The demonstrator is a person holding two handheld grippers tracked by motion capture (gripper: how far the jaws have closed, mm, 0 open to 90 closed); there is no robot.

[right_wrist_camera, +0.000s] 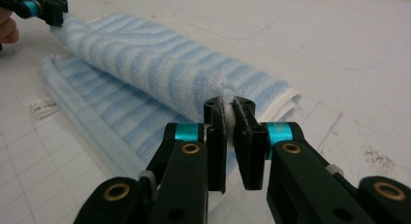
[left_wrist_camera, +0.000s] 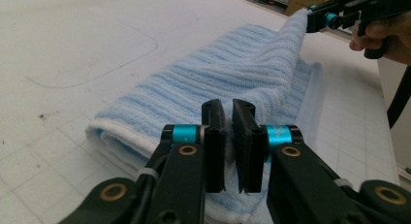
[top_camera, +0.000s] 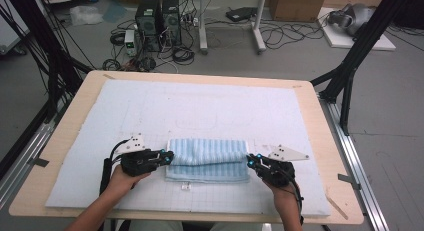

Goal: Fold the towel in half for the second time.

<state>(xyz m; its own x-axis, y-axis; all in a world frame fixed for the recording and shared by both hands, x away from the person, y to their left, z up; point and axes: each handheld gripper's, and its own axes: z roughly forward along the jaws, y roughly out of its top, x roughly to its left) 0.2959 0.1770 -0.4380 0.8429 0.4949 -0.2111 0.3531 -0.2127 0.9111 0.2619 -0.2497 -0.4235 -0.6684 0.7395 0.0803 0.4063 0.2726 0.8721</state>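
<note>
towel (top_camera: pixel 207 158): half-folded on bench (top_camera: pixel 65 131)
my left gripper (left_wrist_camera: pixel 228 118): pinching towel corner
my right gripper (right_wrist_camera: pixel 229 118): pinching towel corner
left: lay the fold flat, release

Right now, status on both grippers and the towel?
Left gripper and right gripper each pinch a towel corner. Fold half over. Nothing in the way.

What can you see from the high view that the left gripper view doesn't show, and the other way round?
The high view takes in the wooden table edge, the floor with computer towers, and a small white tag by the towel. The left gripper view looks closely along the left gripper and its pads, with towel edge between them. Both share the blue striped towel and the right gripper gripping its far end.
</note>
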